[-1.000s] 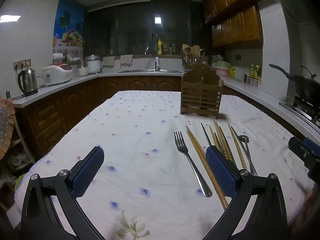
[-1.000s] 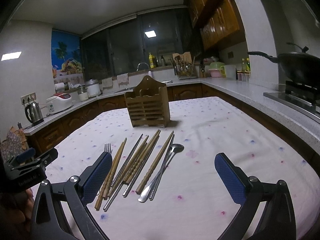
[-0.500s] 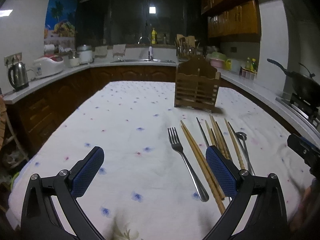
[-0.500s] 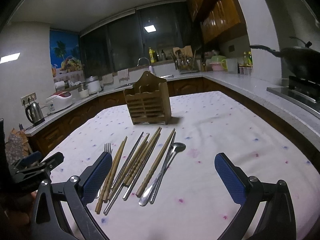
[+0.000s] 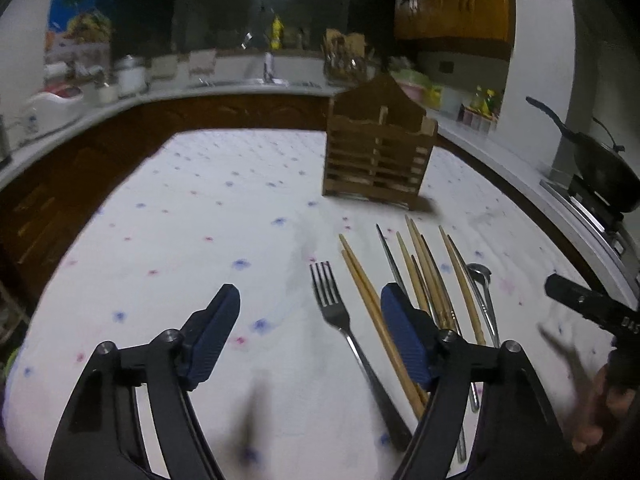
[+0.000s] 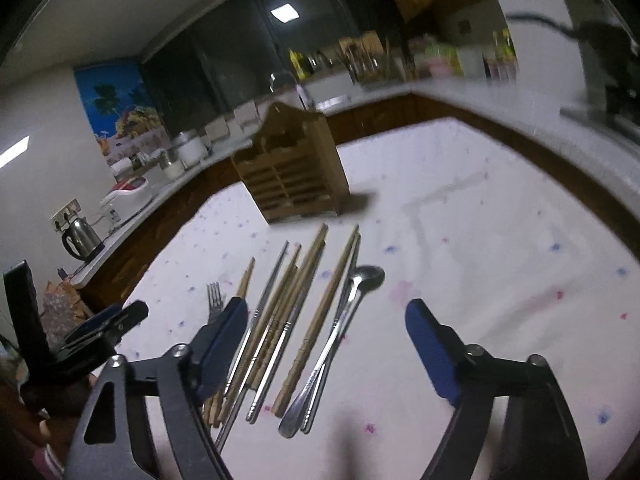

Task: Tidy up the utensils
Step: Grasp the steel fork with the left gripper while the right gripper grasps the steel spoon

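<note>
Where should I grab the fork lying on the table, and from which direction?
Grip the fork across its thin handle, a little behind the tines, coming straight down from above with the left gripper, which is open just over it. It lies flat on the tablecloth, with a small gap to the wooden chopsticks beside it.

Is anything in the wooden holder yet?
No: the wooden holder shows no handles above its rim, and the fork and chopsticks lie on the tablecloth.

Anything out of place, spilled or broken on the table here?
Nothing spilled or damaged. The fork, chopsticks and spoon lie loose on the tablecloth beside the upright wooden holder, not yet sorted. Both views are motion-blurred.
</note>
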`<control>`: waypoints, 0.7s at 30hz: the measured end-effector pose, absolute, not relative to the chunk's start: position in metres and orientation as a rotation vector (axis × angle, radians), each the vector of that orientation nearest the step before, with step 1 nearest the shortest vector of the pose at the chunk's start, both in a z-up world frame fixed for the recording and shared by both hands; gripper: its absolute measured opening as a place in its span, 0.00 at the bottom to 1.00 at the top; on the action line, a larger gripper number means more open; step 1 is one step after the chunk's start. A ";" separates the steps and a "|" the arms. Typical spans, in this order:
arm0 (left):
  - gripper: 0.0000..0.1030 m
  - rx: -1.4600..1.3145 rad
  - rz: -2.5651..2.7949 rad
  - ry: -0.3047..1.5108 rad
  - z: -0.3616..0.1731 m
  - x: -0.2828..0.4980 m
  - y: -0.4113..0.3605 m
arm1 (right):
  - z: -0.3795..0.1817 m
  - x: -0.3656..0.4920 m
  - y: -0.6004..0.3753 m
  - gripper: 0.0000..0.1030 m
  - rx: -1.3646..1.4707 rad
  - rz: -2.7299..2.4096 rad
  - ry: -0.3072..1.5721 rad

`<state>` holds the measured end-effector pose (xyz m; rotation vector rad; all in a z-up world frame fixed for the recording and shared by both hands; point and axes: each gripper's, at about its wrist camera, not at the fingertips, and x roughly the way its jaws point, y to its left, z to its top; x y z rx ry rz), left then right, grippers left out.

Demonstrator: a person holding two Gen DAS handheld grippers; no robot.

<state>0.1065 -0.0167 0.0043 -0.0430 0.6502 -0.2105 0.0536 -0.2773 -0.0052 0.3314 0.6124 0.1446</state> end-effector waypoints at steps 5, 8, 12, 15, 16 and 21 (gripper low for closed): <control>0.66 -0.050 -0.259 0.736 -0.005 0.142 -0.020 | -0.016 0.084 -0.287 0.60 0.389 0.177 0.718; 0.62 -0.066 -0.281 0.786 -0.012 0.160 -0.018 | -0.023 0.100 -0.294 0.56 0.424 0.186 0.771; 0.60 -0.083 -0.302 0.843 -0.025 0.178 -0.016 | -0.036 0.121 -0.303 0.41 0.480 0.193 0.841; 0.54 -0.076 -0.314 0.885 -0.036 0.190 -0.018 | -0.046 0.131 -0.305 0.36 0.507 0.208 0.888; 0.52 -0.074 -0.319 0.896 -0.038 0.194 -0.019 | -0.050 0.134 -0.305 0.34 0.515 0.217 0.901; 0.39 -0.066 -0.361 0.927 -0.044 0.203 -0.026 | -0.051 0.140 -0.307 0.25 0.530 0.231 0.910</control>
